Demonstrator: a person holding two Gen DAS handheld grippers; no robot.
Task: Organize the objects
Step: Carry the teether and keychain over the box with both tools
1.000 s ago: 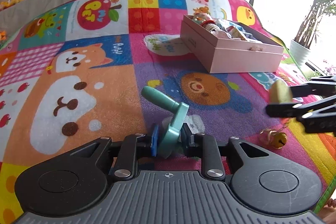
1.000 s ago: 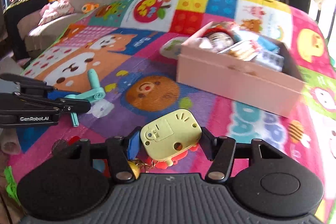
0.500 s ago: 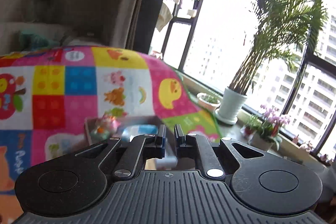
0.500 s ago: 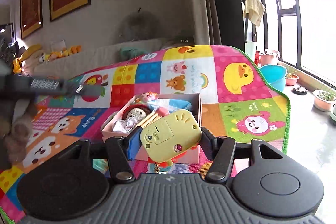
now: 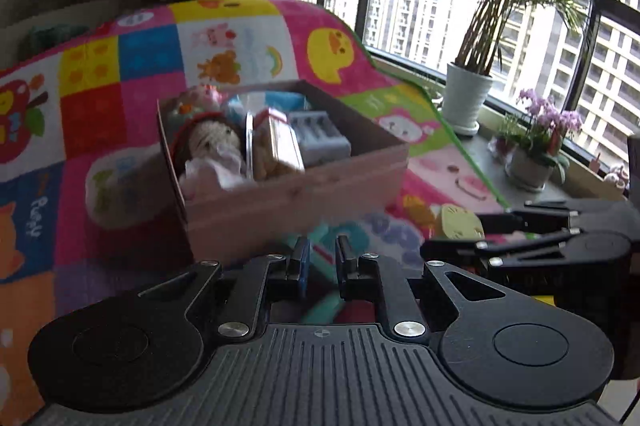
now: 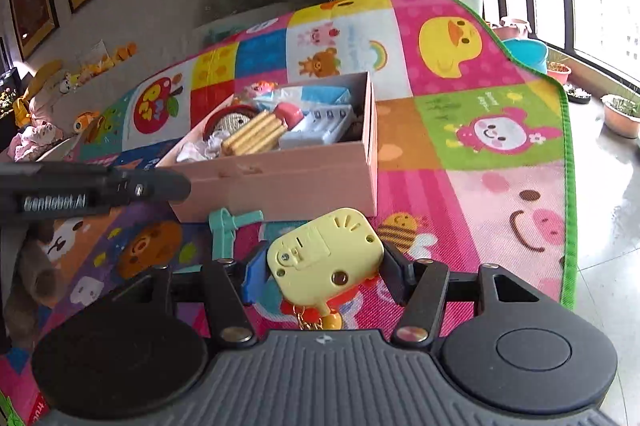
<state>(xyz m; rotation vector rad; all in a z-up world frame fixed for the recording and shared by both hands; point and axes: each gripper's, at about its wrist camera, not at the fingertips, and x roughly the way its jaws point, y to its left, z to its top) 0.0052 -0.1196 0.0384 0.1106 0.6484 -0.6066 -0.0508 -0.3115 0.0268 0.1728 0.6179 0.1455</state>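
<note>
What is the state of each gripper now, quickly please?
Left gripper: closed, nothing seen in it.
Right gripper: closed on the yellow toy.

Pink box (image 6: 280,182), open-topped, on patchwork mat ahead of both grippers, packed: crocheted doll (image 6: 232,122) at left end, biscuit pack (image 6: 256,136) mid-box, grey battery charger (image 6: 320,126) toward right end. Yellow toy (image 6: 324,258), back side up, red trim and small gold bell (image 6: 332,322) hanging beneath, clamped between right gripper (image 6: 320,266) pads, just short of box's near wall. Teal plastic toy (image 6: 228,230) on mat against box's near wall, left of right gripper.
</note>
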